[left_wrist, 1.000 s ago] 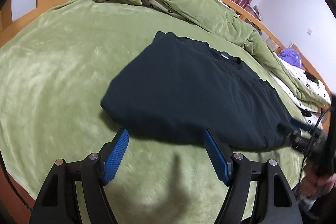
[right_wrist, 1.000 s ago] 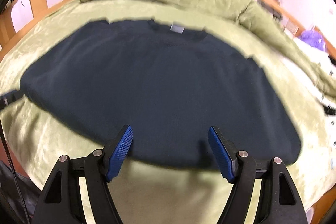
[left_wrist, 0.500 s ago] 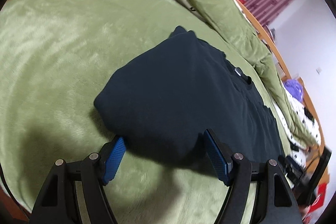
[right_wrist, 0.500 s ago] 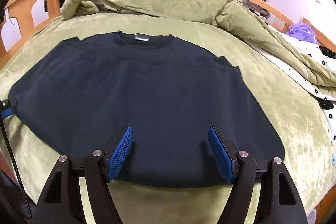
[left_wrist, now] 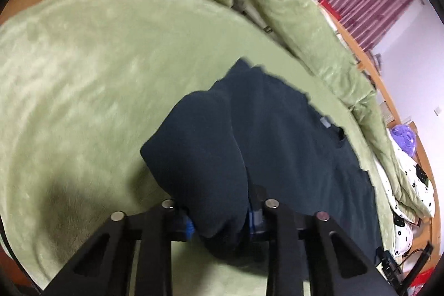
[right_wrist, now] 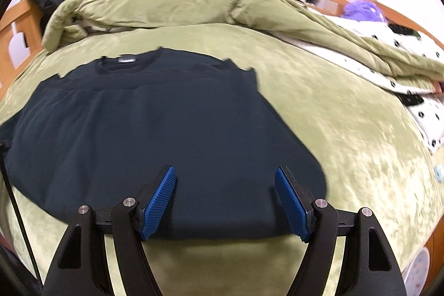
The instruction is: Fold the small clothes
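The dark shirt [right_wrist: 155,146] lay spread on the green blanket [right_wrist: 333,113] covering the bed, its collar toward the rumpled quilt [right_wrist: 177,4]. The left gripper [left_wrist: 220,224] was closing its jaws on a bunched corner of the shirt, cloth bulging up between them. The right gripper [right_wrist: 226,201] hovered over the near hem, its jaws wide apart, gripping nothing.

Dark navy sweater [right_wrist: 155,135] flat on bed

Dark sweater [right_wrist: 155,135] between gripper [right_wrist: 226,201] fingers
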